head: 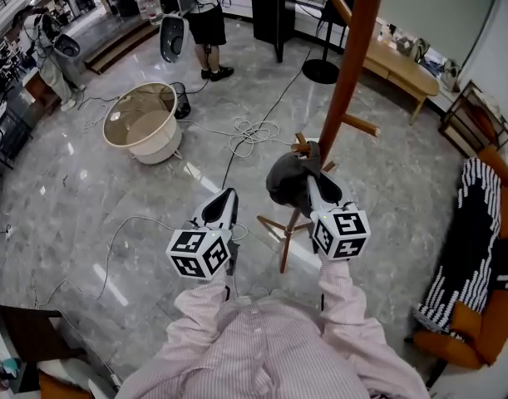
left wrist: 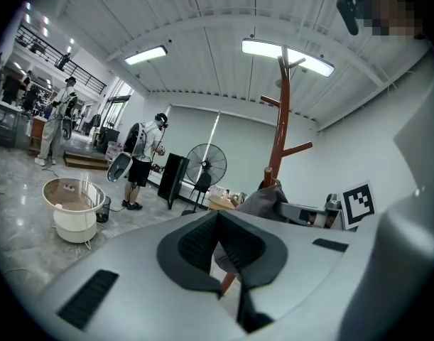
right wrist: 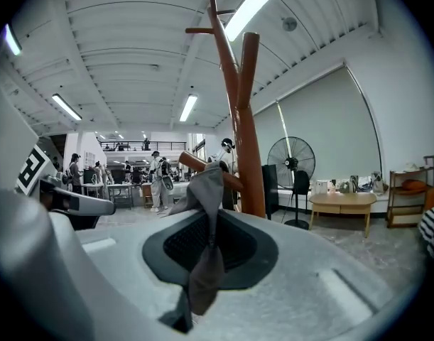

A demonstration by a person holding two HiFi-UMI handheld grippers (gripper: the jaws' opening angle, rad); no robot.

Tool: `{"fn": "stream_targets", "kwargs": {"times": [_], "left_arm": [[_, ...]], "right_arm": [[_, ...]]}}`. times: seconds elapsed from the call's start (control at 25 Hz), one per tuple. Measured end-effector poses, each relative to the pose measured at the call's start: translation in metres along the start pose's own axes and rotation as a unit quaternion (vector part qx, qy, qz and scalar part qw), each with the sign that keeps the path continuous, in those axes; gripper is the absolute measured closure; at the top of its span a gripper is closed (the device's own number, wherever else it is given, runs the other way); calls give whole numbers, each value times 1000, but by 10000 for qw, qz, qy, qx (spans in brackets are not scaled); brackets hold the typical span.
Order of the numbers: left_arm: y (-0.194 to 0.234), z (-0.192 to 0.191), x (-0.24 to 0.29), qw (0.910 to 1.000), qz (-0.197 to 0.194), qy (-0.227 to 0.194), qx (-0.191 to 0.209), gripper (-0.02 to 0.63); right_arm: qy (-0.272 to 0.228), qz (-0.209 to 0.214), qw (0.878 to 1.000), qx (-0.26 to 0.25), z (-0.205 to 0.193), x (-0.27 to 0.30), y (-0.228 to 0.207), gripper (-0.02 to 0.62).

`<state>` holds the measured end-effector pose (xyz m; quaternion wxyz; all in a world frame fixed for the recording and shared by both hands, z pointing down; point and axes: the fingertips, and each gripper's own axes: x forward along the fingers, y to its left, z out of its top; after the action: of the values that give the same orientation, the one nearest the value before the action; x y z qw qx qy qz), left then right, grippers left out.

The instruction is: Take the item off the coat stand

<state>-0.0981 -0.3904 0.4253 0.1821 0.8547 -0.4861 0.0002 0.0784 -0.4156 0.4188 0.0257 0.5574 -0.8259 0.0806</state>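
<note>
Right tool (right wrist: 202, 251) tight on grey hat (right wrist: 206, 183), clearest in right gripper view.

I look down on a polished grey marble-pattern floor (head: 71, 206) with loose white cables (head: 252, 130) looping across it. Far left sits a round cream plastic tub (head: 141, 123). Far right, a long pale wooden bench (head: 399, 65) runs along the wall. A black pedestal fan (left wrist: 204, 163) and a tall black cabinet (left wrist: 172, 180) stand beyond. Near right is an orange sofa (head: 461, 349) draped with a black-and-white striped cloth (head: 470, 239). Overhead are long fluorescent tube lights (left wrist: 284, 54) on a white ribbed ceiling (left wrist: 202, 20).
</note>
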Motion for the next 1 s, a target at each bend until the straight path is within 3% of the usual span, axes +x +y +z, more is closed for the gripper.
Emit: {"fn": "stream_targets", "kwargs": {"times": [1.0], "left_arm": [[4,21,-31,9993,208,-265,185,604]], "right_arm": [[-416,660,9966,-265,39,2,48,565]]}}
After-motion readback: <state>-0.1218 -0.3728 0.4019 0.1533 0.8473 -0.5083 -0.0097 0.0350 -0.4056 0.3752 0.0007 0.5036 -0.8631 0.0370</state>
